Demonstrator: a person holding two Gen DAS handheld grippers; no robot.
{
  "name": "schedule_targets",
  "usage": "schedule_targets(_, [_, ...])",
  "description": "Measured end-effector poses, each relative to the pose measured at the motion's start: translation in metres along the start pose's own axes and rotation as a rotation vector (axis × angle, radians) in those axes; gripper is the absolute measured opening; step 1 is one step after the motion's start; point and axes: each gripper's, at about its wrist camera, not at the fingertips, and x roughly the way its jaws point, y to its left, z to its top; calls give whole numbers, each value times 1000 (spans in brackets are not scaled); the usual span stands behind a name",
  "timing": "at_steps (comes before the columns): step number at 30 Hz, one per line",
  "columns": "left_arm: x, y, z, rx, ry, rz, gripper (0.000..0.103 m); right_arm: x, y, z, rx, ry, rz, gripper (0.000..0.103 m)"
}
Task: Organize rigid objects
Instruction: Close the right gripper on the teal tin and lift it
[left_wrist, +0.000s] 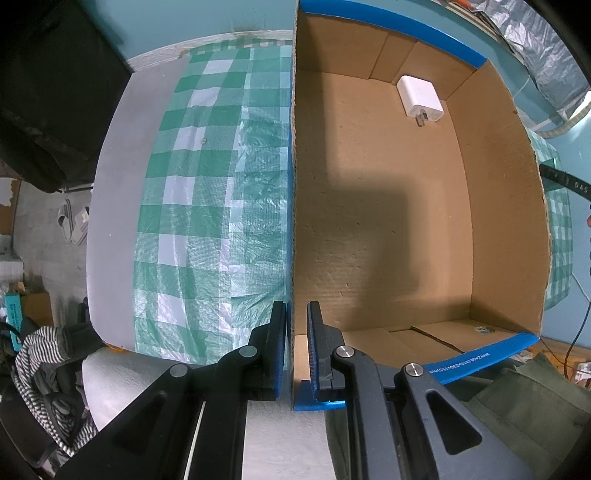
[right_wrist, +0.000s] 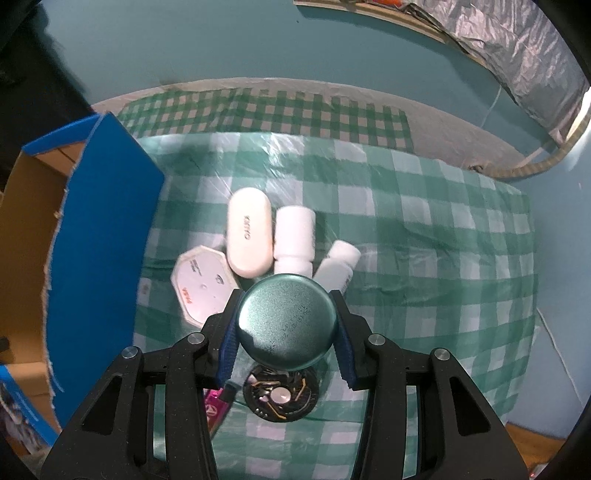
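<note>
A round green tin (right_wrist: 286, 321) hangs just above the checked cloth, with my right gripper (right_wrist: 286, 295) shut on its sides. Behind it lie a white oval case (right_wrist: 248, 232), two white bottles (right_wrist: 294, 236) (right_wrist: 338, 266) and a white octagonal box (right_wrist: 201, 284). Under the tin sit a black round disc (right_wrist: 280, 397) and a pink item (right_wrist: 216, 406). My left gripper (left_wrist: 296, 304) is shut on the left wall of the open cardboard box (left_wrist: 369, 221). A white charger (left_wrist: 421, 98) lies in the box's far corner.
The box's blue outer wall (right_wrist: 99, 221) stands left of the object pile. The green checked cloth (right_wrist: 424, 240) stretches right and back to the table edge. A grey strip of table (left_wrist: 114, 221) runs left of the cloth, with clothes and clutter beyond it.
</note>
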Motion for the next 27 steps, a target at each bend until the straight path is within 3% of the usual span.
schedule_targets(27, [-1,0,-1,-1,-1,-1,11,-51,65,64,-129,-63,95,44])
